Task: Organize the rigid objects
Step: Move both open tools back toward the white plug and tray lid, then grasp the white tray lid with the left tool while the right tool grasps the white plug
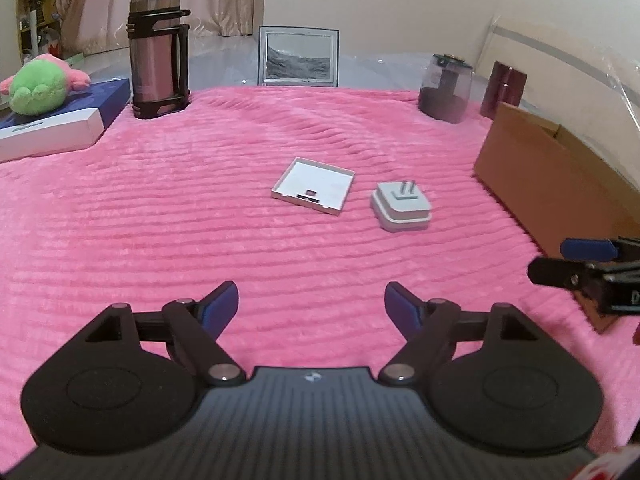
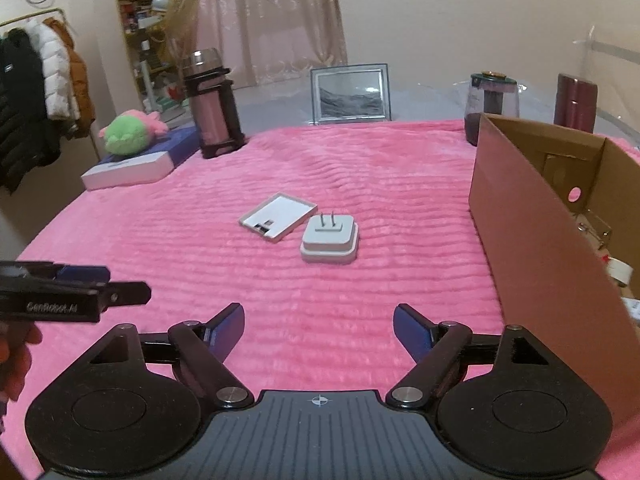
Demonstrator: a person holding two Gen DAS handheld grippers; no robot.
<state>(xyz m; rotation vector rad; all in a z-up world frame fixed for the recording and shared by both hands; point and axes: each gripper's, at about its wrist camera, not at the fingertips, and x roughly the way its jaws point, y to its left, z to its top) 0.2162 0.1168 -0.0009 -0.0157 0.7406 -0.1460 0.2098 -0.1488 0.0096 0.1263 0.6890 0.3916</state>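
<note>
A ribbed, fluffy pink blanket [image 1: 200,208] covers the surface, its pile running in soft parallel ridges. Near the middle lies a shallow white square plastic tray [image 1: 313,185] with a low rim and a small dark slot at one edge, and just beside it, apart by a narrow gap, sits a white rounded-square plug adapter [image 1: 401,207] lying on its back with two flat metal prongs pointing up. The left gripper [image 1: 311,307] hangs above the near part of the blanket, its black hinged arms spread and the blue-padded jaws released, with nothing between them. The right gripper [image 2: 319,328] is the same: jaws parted wide and empty, aimed toward the tray and adapter; no earlier picture shows how they came to this. Each gripper shows at the edge of the other's view. To the right stands an open brown cardboard box [image 2: 532,240] with plain matte walls and a round hole in its far panel; some pale items lie inside, too cut off to name. Along the far edge stand a tall brushed-steel flask with a black handle frame [image 1: 159,50], a silver-framed grey landscape picture [image 1: 299,57], a dark glass jar with a green lid [image 1: 445,88] and a maroon metal cylinder [image 1: 505,89]. At the left a green and pink plush toy [image 1: 38,87] rests on a flat blue and white box [image 1: 60,124].
</note>
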